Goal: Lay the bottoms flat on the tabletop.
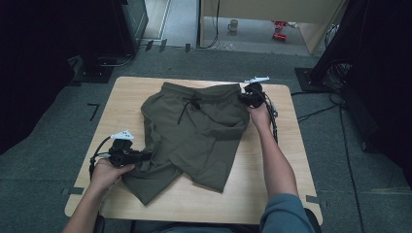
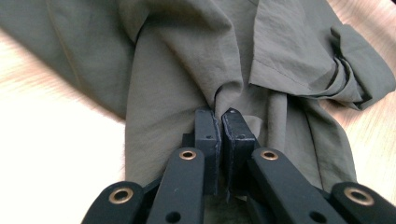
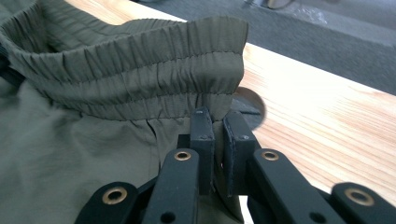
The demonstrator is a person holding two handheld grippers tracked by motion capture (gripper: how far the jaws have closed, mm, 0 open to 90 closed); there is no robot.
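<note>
A pair of olive-green shorts [image 1: 194, 136] lies spread and rumpled on the wooden table [image 1: 272, 194], waistband toward the far edge, black drawstring on top. My left gripper [image 1: 145, 156] is at the near left side of the shorts, shut on a fold of leg fabric [image 2: 219, 100]. My right gripper [image 1: 241, 98] is at the far right end of the waistband, shut on the cloth just under the gathered elastic band [image 3: 140, 79]. In the right gripper view my gripper [image 3: 217, 116] pinches fabric between its black jaws.
The table edges are near on all sides, with grey carpet beyond. A black stand [image 1: 97, 68] sits off the far left corner and cables [image 1: 320, 111] run off the right. A mug [image 1: 233, 25] and red items [image 1: 279, 29] lie on the floor far back.
</note>
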